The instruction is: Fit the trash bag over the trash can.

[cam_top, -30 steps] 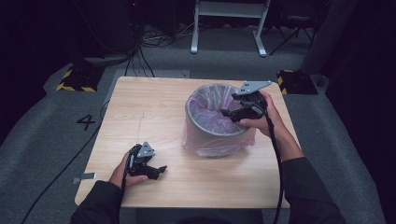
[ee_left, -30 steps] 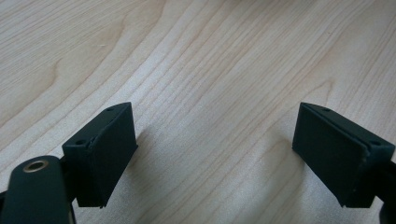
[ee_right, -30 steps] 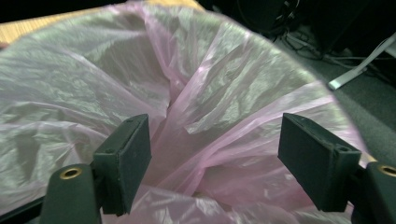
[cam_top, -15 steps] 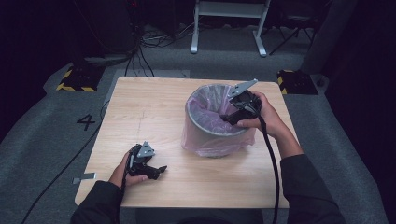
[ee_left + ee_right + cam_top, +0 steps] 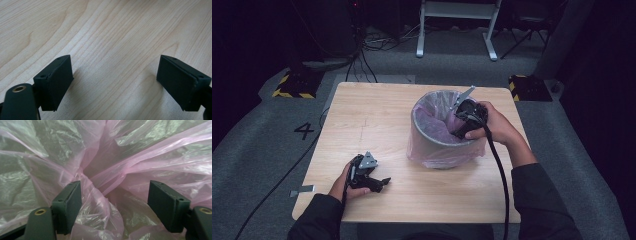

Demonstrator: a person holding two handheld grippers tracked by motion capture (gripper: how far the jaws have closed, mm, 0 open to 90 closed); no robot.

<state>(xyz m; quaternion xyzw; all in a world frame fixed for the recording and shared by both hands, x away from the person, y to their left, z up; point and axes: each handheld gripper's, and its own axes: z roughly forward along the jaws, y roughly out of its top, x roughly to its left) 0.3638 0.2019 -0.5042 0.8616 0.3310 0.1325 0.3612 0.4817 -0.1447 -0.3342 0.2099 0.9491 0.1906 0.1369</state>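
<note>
- High view: a grey round bin (image 5: 432, 137) stands on the wooden table (image 5: 372, 115), right of the table's middle, lined with a pink plastic bag (image 5: 437, 117) whose edge folds over the rim and hangs down the outside.
- Right gripper (image 5: 462, 127) is at the bin's right rim, tipped down into the mouth of the bin, with the person's right hand (image 5: 492, 125) wrapped around it and its black cable running back along the forearm.
- Right gripper view: its two black jaws stand spread wide apart inside the bag (image 5: 107, 170); crumpled pink film bunches into a fold between them, close by the left jaw, but the pads are not pressing on it.
- Left gripper (image 5: 379, 184) rests near the near left part of the table, well apart from the bin, held by the left hand (image 5: 344, 180) and pointing right.
- Left gripper view: its jaws are also spread, with bare wood grain (image 5: 112, 50) between them and nothing held.
- A number four (image 5: 305, 131) is marked on the grey floor left of the table.
</note>
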